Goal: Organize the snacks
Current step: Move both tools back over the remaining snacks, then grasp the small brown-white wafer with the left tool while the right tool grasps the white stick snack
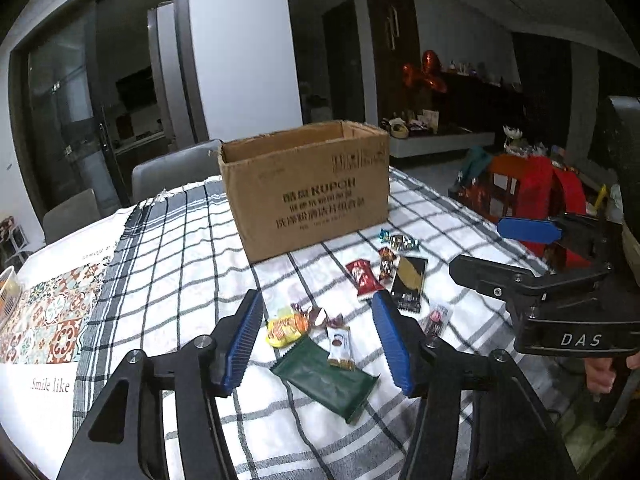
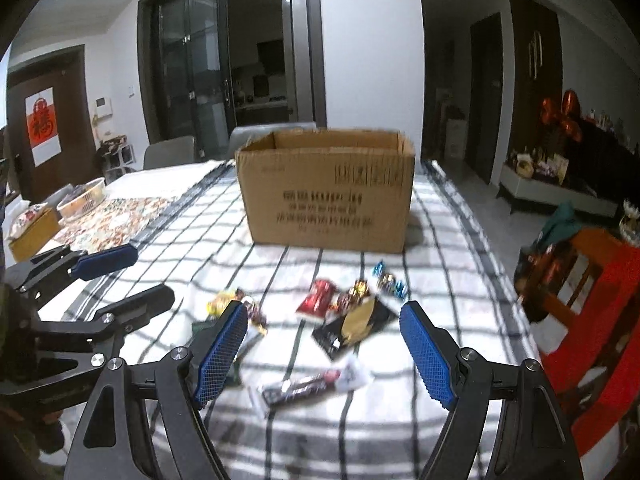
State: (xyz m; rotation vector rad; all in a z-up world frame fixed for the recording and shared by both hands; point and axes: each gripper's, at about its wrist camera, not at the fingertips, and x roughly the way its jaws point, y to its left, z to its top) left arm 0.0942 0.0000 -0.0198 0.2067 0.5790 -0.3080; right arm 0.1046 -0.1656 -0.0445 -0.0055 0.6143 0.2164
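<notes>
The left tool (image 1: 318,332) hung spread wide and empty above the near-left cluster of snacks on the table's checked woven cloth (image 1: 192,264). There the crinkled yellow foil packet (image 1: 285,330) touched a flat dark green rectangular pouch (image 1: 326,380), and a small white-and-brown sachet (image 1: 340,346) lay across the pouch's far end. Closing there risked pinching two wrappers at once, or catching a fold of the soft cloth and dragging its neighbours.

Farther off at centre stood the open brown corrugated cardboard box (image 1: 308,188), its top rim rough and torn. A light wrapper could have snagged on that rim or fallen short of it.

To the right, the glossy red foil pack (image 1: 363,276) and the flat black-and-gold rectangular packet (image 1: 408,284) lay close together, with small twisted foil sweets (image 1: 396,242) beyond them. All looked slick enough to slip from ribbed pads.

The right tool (image 2: 322,350) was likewise spread and empty, above a long dark bar wrapper (image 2: 304,386) lying near. The blur in the right wrist view suggested haste, which could spoil its aim.
</notes>
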